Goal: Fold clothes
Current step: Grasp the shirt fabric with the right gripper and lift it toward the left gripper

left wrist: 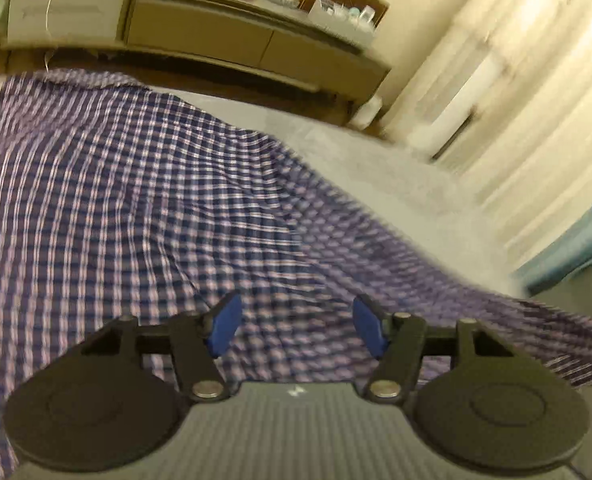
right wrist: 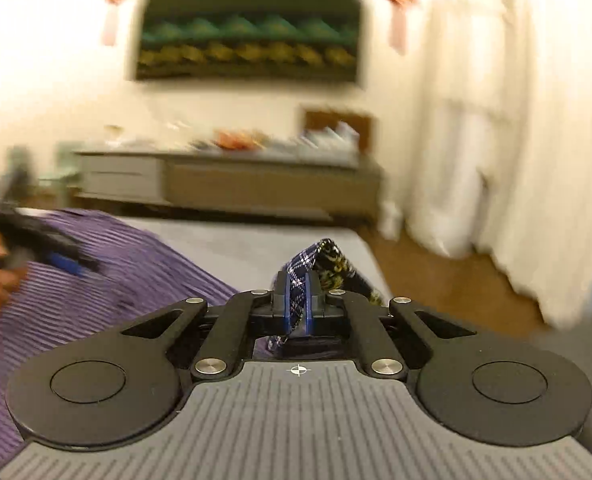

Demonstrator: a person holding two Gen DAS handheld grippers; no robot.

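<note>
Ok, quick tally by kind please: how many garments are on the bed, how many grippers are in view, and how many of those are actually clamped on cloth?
Plaid shirts on the grey bed: 1
Grippers in view: 2, left gripper and right gripper
Grippers clamped on cloth: 1, the right, pinching a shirt edge
Open grippers: 1, the left, above the fabric
Total things counted: 3

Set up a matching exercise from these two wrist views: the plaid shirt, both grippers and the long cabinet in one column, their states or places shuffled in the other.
Column one:
1. blue-and-white plaid cotton shirt
2. left gripper
3. right gripper
4. long low grey-and-brown cabinet

Column two:
A. shut on a fold of cloth
B. against the far wall
C. spread over the grey surface
D. open above the cloth

Pairs: 1-C, 2-D, 3-A, 4-B
</note>
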